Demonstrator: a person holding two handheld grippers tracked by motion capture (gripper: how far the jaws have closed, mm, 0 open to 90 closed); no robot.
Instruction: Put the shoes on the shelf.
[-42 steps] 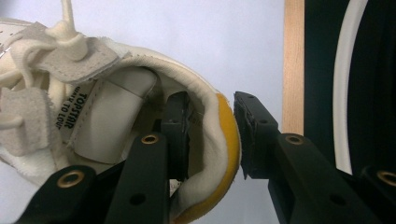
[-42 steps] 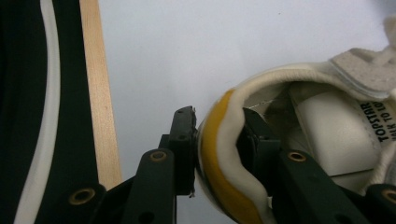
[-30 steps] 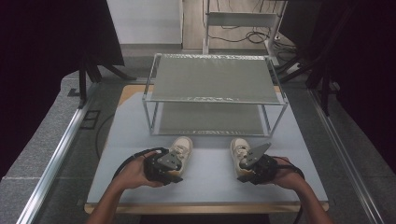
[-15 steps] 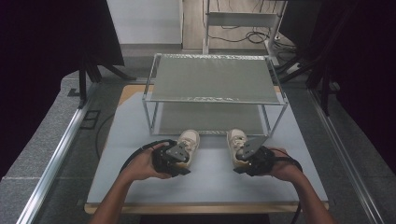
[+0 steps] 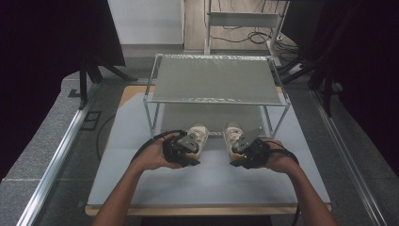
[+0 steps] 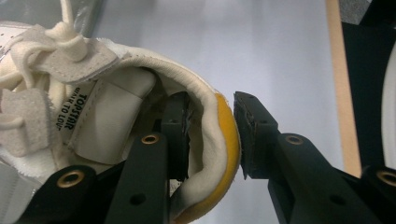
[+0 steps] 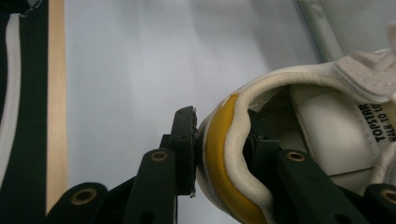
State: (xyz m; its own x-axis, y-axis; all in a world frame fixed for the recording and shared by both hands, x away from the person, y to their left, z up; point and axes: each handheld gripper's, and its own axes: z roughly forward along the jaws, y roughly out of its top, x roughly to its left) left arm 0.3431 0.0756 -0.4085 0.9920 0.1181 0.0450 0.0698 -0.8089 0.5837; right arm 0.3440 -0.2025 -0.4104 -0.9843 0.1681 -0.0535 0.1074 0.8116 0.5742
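Note:
A pair of cream lace-up shoes with yellow heel tabs is held just in front of the rack, toes toward it. My left gripper (image 5: 187, 147) is shut on the left shoe (image 5: 199, 134). In the left gripper view one jaw sits inside the heel collar and the other presses the yellow tab of the left shoe (image 6: 116, 116), with the left gripper (image 6: 211, 100) straddling the collar. My right gripper (image 5: 244, 147) is shut on the right shoe (image 5: 231, 133) in the same way. The right gripper (image 7: 219, 119) pinches the right shoe (image 7: 327, 116) at the heel.
A two-shelf metal rack (image 5: 216, 77) stands at the far half of the white table top (image 5: 141, 179). The table's wooden front edge (image 5: 207, 210) lies below the forearms. Cables trail from both grippers. A metal rail (image 5: 56, 160) runs along the left side.
Both hands have carried the shoes away from the person toward the rack's lower shelf, slightly upward and closer together. The grips have not changed.

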